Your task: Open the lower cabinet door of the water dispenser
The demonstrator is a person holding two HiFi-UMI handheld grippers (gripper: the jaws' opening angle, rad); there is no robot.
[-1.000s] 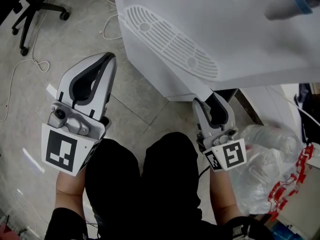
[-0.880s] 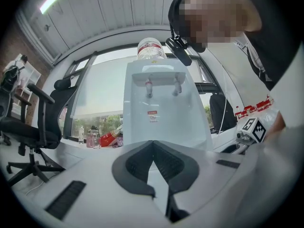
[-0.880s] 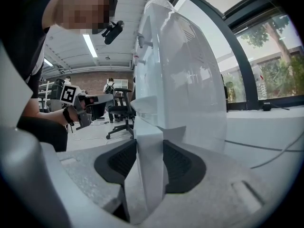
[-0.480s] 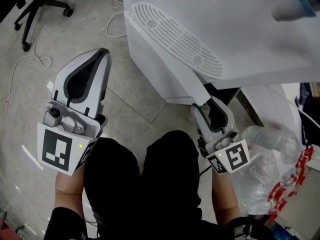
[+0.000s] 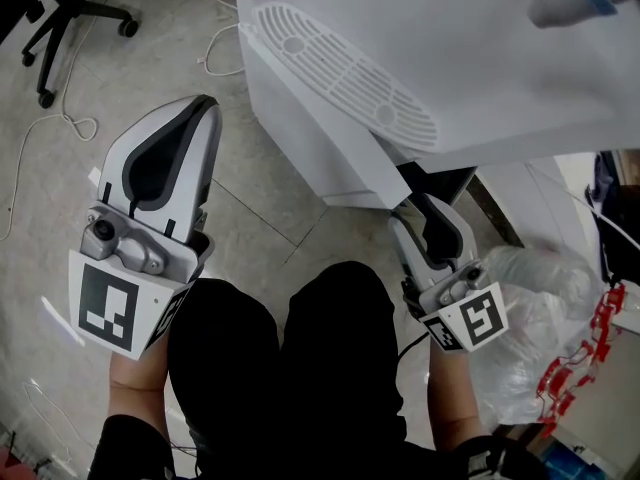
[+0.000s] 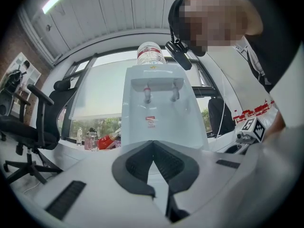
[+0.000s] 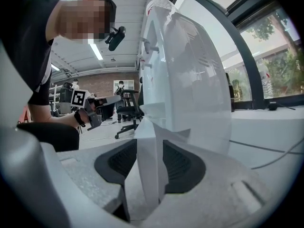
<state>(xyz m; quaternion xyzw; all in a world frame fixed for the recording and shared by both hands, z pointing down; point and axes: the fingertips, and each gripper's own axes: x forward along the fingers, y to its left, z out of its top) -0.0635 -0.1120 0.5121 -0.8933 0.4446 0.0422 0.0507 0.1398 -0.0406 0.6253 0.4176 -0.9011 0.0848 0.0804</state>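
The white water dispenser [image 5: 450, 58] stands ahead, with its drip grille [image 5: 340, 68] above the lower cabinet door [image 5: 300, 138]. The door stands slightly ajar, with a dark gap [image 5: 440, 180] behind its free edge. My right gripper [image 5: 415, 203] is shut on that edge near the bottom corner. In the right gripper view the door's thin white edge [image 7: 149, 146] stands upright between both pads. My left gripper [image 5: 205, 108] is shut and holds nothing, out to the left over the floor and apart from the dispenser. In the left gripper view it [image 6: 153, 144] faces the dispenser's front [image 6: 156, 113].
An office chair [image 5: 70, 18] and a loose cable [image 5: 60, 128] are on the tiled floor at the left. A crumpled clear plastic bag [image 5: 540, 328] lies right of the right gripper. The person's knees in black trousers [image 5: 280, 368] are just below both grippers.
The right gripper keeps its hold on the door's edge, and the dark gap behind the door looks slightly wider. The left gripper has hardly moved.
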